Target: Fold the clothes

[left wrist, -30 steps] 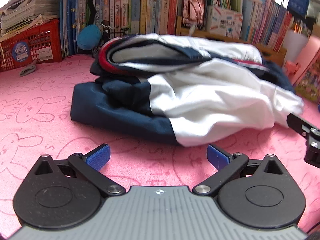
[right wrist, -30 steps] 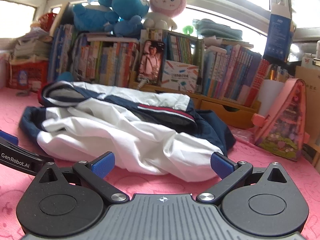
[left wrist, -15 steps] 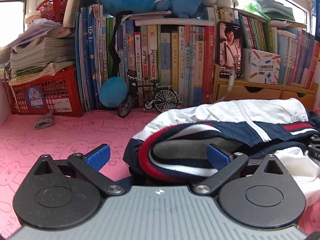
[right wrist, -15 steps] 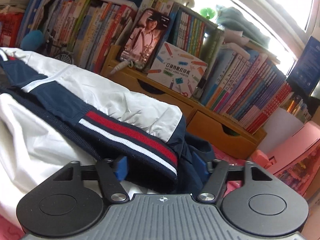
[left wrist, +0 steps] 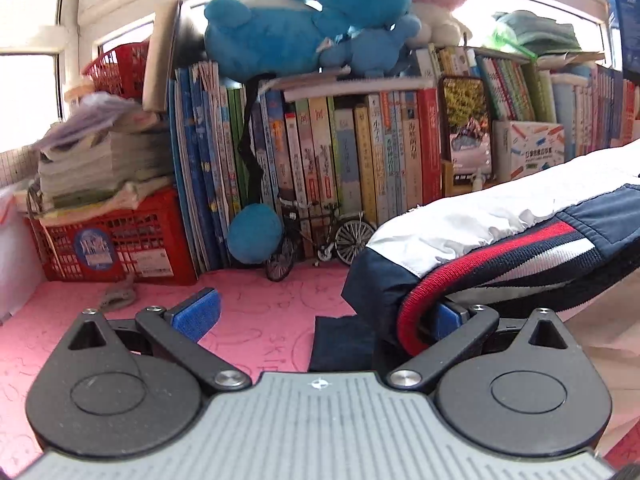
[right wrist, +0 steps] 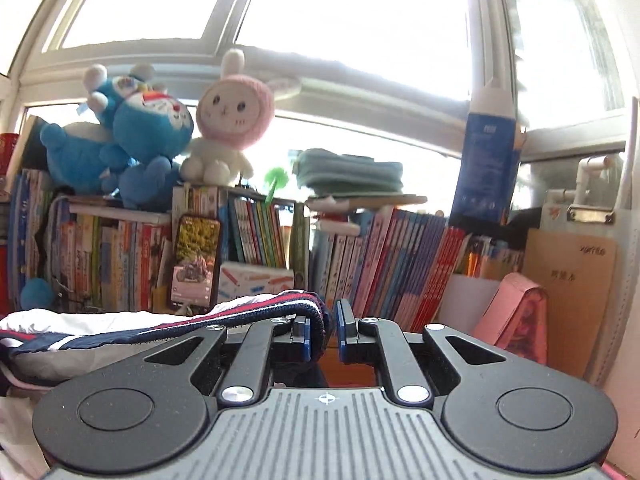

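Surface [left wrist: 256, 328]: pink mat with a rabbit print, backed by a packed row of books [left wrist: 360, 168] under a bright window [right wrist: 340, 20]. Blue plush [left wrist: 304, 16] and pink-hooded rabbit plush [right wrist: 232, 120] sit on top of the books. Red crate [left wrist: 120, 240] at far left with a paper stack on it; model bike [left wrist: 316, 240] and a blue ball [left wrist: 254, 234] stand at the foot of the books. Pink case [right wrist: 516, 320] and a brown folder [right wrist: 568, 280] lean at the right end.

Jacket [left wrist: 500, 232] (white, navy, red-striped rib) is lifted off the mat on its right side, a navy part hanging down to the surface.

Right tongs [right wrist: 323, 334]: have just been closing, now clenched on the jacket's striped rib hem, cloth draped over the left finger.

Left tongs [left wrist: 320, 316]: spread wide, not gripping; the rib edge lies against the right pad [left wrist: 444, 320], the left pad [left wrist: 198, 314] is clear over the mat. The jacket blocks the view right of the left tongs.
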A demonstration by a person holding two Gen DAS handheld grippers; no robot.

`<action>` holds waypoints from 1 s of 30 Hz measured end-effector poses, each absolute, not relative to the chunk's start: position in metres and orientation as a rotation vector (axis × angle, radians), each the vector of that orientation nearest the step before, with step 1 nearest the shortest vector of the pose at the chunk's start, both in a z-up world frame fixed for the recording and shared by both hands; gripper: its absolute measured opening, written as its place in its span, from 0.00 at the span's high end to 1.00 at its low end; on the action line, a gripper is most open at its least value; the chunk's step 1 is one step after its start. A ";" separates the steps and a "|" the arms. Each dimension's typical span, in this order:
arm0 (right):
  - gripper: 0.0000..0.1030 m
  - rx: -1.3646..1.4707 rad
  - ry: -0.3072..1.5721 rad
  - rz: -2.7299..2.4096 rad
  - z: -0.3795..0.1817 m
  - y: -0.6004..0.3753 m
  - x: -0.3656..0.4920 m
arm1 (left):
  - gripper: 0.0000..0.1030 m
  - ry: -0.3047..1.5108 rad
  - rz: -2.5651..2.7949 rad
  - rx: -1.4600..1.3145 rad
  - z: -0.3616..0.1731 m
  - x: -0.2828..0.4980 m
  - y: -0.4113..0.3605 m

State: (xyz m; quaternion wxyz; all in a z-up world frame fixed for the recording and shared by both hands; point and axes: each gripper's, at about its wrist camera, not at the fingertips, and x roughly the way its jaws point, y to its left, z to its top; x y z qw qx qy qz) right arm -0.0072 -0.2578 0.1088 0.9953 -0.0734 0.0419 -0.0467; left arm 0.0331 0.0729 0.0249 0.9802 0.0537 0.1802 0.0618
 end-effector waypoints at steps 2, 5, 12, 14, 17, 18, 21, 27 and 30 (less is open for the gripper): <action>0.87 -0.177 0.063 -0.096 0.112 -0.262 -0.043 | 0.00 0.292 0.120 0.133 0.038 0.006 0.071; 0.85 -0.221 0.098 -0.088 0.104 -0.272 -0.095 | 0.00 0.239 0.043 0.146 0.051 -0.051 0.079; 0.74 -0.214 0.341 -0.071 0.074 -0.302 -0.193 | 0.00 0.423 -0.151 0.154 0.041 -0.150 0.097; 0.74 -0.194 0.410 -0.051 0.066 -0.299 -0.212 | 0.00 0.474 -0.145 0.165 0.032 -0.167 0.098; 0.70 -0.185 0.509 0.004 0.050 -0.294 -0.226 | 0.00 0.565 -0.109 0.141 0.014 -0.179 0.108; 0.68 -0.187 0.544 0.023 0.043 -0.291 -0.229 | 0.00 0.598 -0.100 0.122 0.008 -0.181 0.112; 0.67 -0.203 0.642 0.063 0.025 -0.283 -0.233 | 0.00 0.690 -0.125 0.070 -0.006 -0.186 0.119; 0.63 -0.188 0.731 0.129 0.017 -0.288 -0.245 | 0.00 0.692 -0.274 0.149 -0.002 -0.211 0.119; 0.55 -0.031 0.746 0.276 0.032 -0.310 -0.254 | 0.00 0.659 -0.387 0.090 0.011 -0.225 0.128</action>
